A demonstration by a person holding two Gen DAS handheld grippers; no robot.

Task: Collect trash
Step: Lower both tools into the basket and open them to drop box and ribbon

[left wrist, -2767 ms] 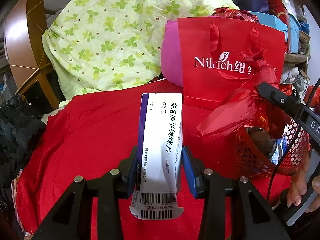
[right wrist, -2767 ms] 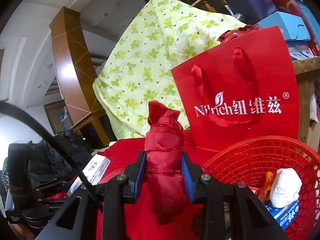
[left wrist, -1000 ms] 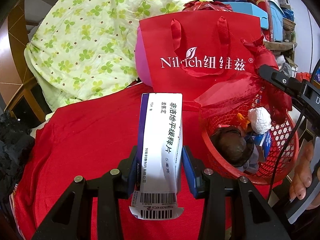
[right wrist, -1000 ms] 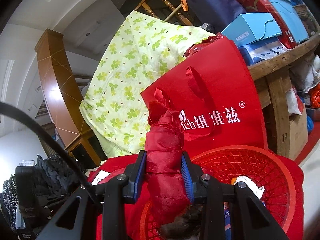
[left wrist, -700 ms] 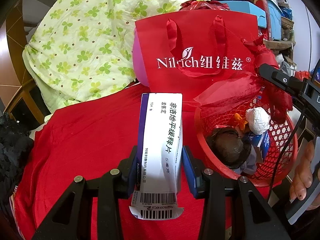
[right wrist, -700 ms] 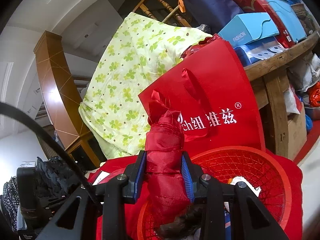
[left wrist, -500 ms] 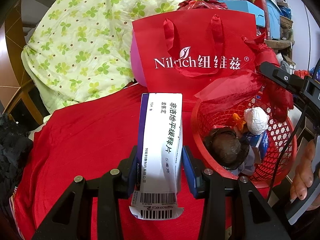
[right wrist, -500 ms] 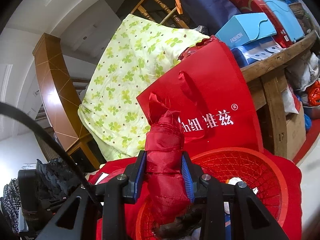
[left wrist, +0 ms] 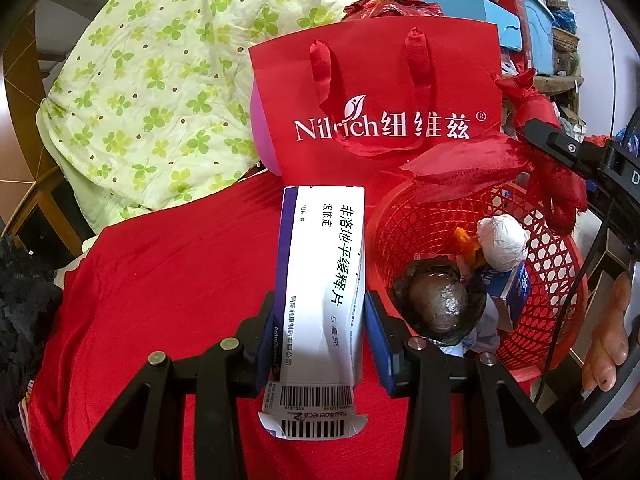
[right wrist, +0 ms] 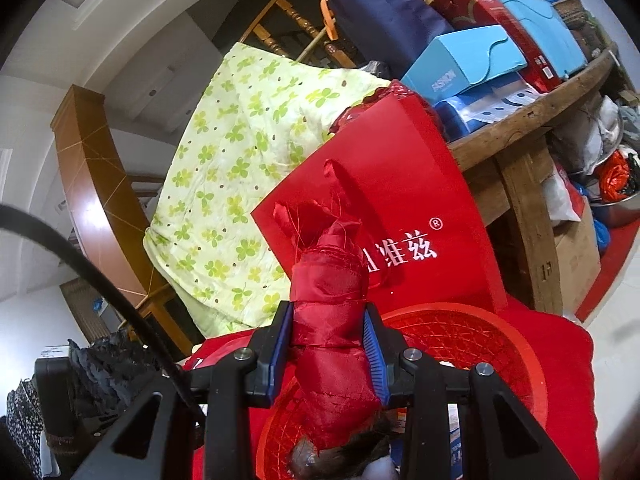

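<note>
White, purple-edged medicine box (left wrist: 322, 288), barcoded flap

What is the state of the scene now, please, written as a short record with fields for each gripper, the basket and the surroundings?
left gripper: shut on white and purple cardboard medicine box, held beside the basket
right gripper: shut on crumpled red fabric bundle, held above the basket
red plastic mesh basket: contains white paper wad, dark brown round object, blue and white carton
behind basket: red paper gift bag, upright
surface: red cloth
</note>
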